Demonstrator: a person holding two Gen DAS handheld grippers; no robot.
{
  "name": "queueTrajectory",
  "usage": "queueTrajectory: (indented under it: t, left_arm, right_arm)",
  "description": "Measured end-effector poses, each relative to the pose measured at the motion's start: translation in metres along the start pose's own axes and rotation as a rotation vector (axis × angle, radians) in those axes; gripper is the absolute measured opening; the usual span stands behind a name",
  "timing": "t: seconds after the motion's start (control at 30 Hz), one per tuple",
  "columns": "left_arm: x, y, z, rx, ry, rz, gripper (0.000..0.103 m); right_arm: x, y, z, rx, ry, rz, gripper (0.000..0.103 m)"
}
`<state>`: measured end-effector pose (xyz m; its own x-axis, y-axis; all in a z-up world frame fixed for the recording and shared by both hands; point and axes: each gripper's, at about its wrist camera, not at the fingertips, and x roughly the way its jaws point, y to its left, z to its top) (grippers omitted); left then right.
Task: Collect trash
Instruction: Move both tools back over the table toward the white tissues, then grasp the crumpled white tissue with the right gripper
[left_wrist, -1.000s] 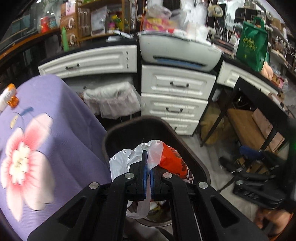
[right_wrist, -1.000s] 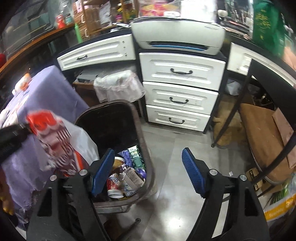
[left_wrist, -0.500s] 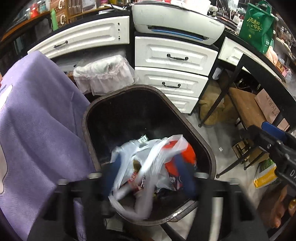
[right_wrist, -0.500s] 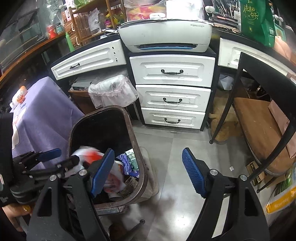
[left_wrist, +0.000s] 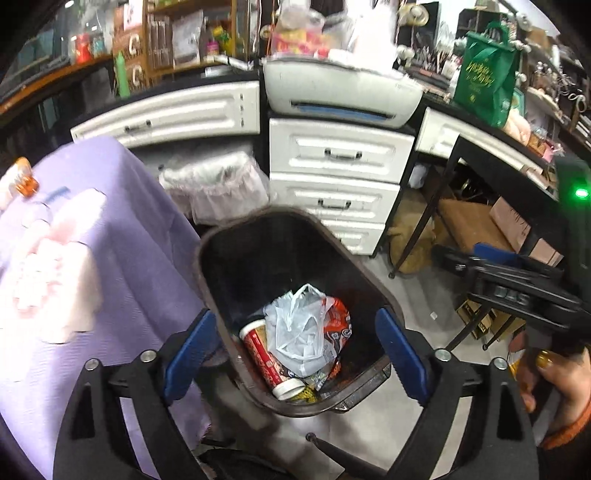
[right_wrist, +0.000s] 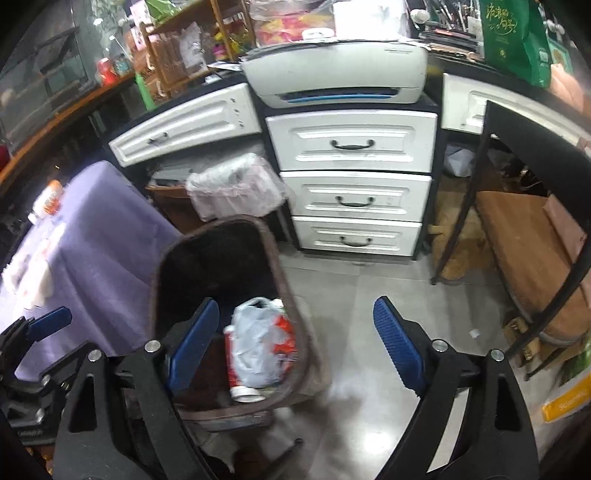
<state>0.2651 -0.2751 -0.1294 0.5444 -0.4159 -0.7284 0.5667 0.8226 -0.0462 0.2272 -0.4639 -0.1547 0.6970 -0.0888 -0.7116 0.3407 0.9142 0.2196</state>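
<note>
A dark brown trash bin (left_wrist: 236, 240) stands on the floor beside a purple-covered table. Inside it lies a white plastic bag (left_wrist: 299, 328) with an orange-red wrapper (left_wrist: 338, 321), next to a red paper cup (left_wrist: 264, 354) and other litter. My left gripper (left_wrist: 295, 354) is open and empty above the bin's near rim. My right gripper (right_wrist: 293, 350) is open and empty, over the bin's right edge (right_wrist: 284, 280) and the floor. The bag also shows in the right wrist view (right_wrist: 255, 347). The right gripper's body shows in the left wrist view (left_wrist: 517, 284).
The purple flowered tablecloth (left_wrist: 92, 266) hangs at the left, with an orange-capped bottle (left_wrist: 20, 181) on it. White drawers (right_wrist: 354, 192) and a printer (right_wrist: 340, 77) stand behind. A lined small bin (right_wrist: 236, 188) sits behind the brown one. A black desk frame (right_wrist: 469, 199) is at right.
My left gripper opened and let go of the white bag with the orange wrapper; it dropped into the bin. The left gripper then drew back and up. The right gripper stayed open.
</note>
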Motion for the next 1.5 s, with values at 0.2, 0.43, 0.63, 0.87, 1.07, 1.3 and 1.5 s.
queueTrajectory:
  t: [0.2, 0.43, 0.63, 0.87, 1.07, 1.3, 1.5]
  left_arm:
    - [-0.050, 0.024, -0.005, -0.017, -0.104, 0.052, 0.096]
    - [-0.096, 0.071, -0.011, -0.071, -0.159, 0.137, 0.097]
    - [-0.130, 0.120, -0.022, -0.113, -0.181, 0.247, 0.097]
    - [-0.157, 0.193, -0.047, -0.211, -0.138, 0.341, 0.097]
    - [-0.181, 0.248, -0.069, -0.316, -0.126, 0.375, 0.097]
    - [-0.198, 0.294, -0.084, -0.424, -0.117, 0.386, 0.097]
    - [-0.196, 0.306, -0.082, -0.369, -0.078, 0.425, 0.098]
  right_arm:
    - [-0.012, 0.035, 0.008, -0.074, -0.032, 0.048, 0.087]
    - [-0.022, 0.103, 0.014, -0.194, -0.014, 0.188, 0.090]
    - [-0.030, 0.188, 0.015, -0.360, 0.012, 0.326, 0.091]
    - [-0.036, 0.288, 0.013, -0.541, 0.035, 0.475, 0.096]
    - [-0.020, 0.374, 0.005, -0.689, 0.081, 0.513, 0.097]
    - [0.002, 0.446, -0.001, -0.847, 0.112, 0.497, 0.097]
    - [0.033, 0.479, -0.005, -0.945, 0.140, 0.439, 0.096]
